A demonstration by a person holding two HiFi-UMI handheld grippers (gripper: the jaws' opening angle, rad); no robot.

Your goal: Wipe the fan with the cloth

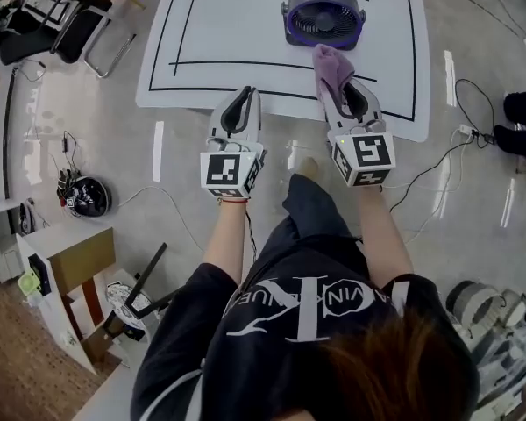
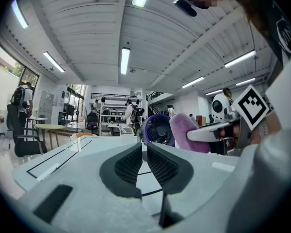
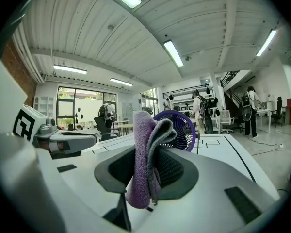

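Right tool (image 3: 146, 152): jaws clamped on a folded purple fuzzy cloth (image 3: 144, 154), which stands up above the pads and hangs a little below them.
Cloth position: in the head view its free end reaches forward from the tool tips to just in front of the fan's base; whether it touches cannot be told.
Fan: a round purple fan (image 1: 323, 14) with a dark grille stands on the white bench (image 1: 237, 33), its face turned toward the person.
Left tool (image 2: 144, 154): narrow, the ribbed pads almost together with only a thin slit between them and nothing in it.
Left tool position: over the near edge of the bench, beside the right tool and apart from it, well short of the fan.
Bench: white top marked with black lines.
Around: glossy grey floor (image 1: 114, 139) with cables lying on it.
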